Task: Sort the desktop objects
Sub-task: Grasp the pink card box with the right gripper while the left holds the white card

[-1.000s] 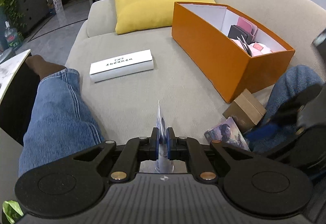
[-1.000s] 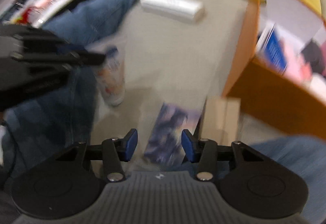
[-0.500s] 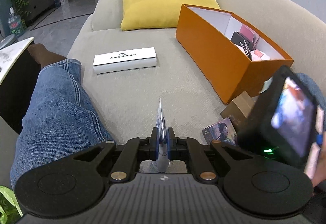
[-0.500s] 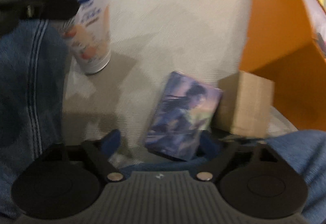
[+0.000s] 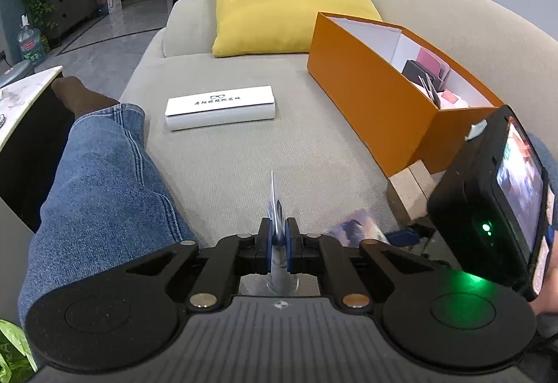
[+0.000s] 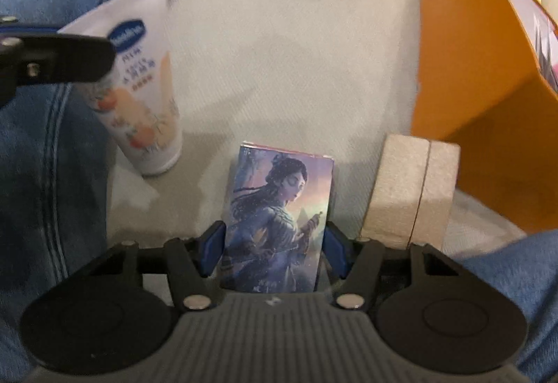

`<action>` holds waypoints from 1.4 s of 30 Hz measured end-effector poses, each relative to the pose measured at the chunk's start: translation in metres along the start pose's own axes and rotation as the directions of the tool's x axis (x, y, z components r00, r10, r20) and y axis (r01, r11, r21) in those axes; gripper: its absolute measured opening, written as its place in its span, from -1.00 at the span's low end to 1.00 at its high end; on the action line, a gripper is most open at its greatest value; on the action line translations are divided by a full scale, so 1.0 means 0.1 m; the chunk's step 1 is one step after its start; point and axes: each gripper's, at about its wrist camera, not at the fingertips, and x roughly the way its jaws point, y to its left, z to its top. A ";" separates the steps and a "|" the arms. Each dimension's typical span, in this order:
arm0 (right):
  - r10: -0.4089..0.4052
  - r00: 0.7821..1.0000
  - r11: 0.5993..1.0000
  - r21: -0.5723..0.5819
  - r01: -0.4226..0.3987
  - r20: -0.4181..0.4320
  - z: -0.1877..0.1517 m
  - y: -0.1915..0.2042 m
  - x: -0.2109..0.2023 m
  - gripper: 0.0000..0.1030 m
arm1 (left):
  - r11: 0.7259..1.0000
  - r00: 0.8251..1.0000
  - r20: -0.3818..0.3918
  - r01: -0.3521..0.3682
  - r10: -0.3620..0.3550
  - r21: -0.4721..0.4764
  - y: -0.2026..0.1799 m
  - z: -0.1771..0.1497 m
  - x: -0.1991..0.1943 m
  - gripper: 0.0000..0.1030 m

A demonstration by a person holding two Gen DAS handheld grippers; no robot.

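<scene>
My left gripper (image 5: 277,236) pinches a tube (image 6: 139,76) above the grey sofa (image 5: 226,152); my right gripper (image 6: 273,248), jaws just narrowing, straddles a card box (image 6: 279,215) beside the orange box (image 5: 376,100).

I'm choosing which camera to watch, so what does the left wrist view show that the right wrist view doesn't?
Left wrist only: inside of the orange box, the whole yellow pillow, the room behind.

Right wrist only: the tube's printed face, the right claw straddling the picture box.

Both: white case, cardboard box, sofa, denim leg.
</scene>
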 end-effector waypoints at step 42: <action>0.129 0.965 0.988 0.050 -0.144 0.227 0.06 -0.29 -0.58 0.15 | 0.997 0.999 0.042 0.034 -0.032 -0.069 -0.02 0.10 0.04 -0.81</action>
